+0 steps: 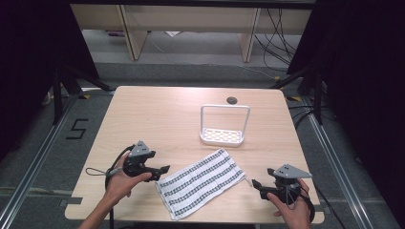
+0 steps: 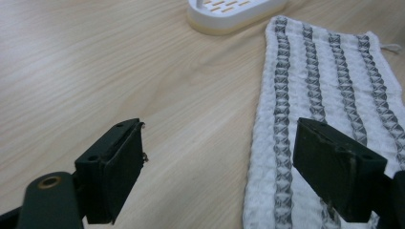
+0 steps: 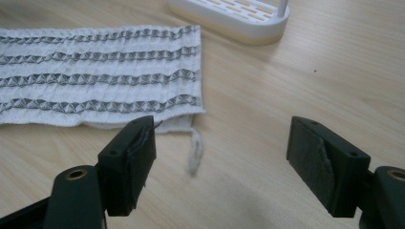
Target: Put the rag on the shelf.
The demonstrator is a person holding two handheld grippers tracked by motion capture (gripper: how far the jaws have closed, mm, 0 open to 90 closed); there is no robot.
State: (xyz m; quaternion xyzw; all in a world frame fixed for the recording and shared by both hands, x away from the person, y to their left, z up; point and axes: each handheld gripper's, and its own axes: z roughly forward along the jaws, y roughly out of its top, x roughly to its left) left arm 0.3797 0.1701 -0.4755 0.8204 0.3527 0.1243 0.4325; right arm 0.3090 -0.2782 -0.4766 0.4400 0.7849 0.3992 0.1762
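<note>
A striped cloth (image 1: 200,183) lies flat on the tabletop (image 1: 157,119), just in front of a white rack (image 1: 223,126). The left gripper (image 1: 160,172) and right gripper (image 1: 258,186) flank the cloth's short ends — fingers spread wide, empty — seemingly ready to pinch both ends.

Striped cloth (image 1: 200,183) lies between both tools.
</note>
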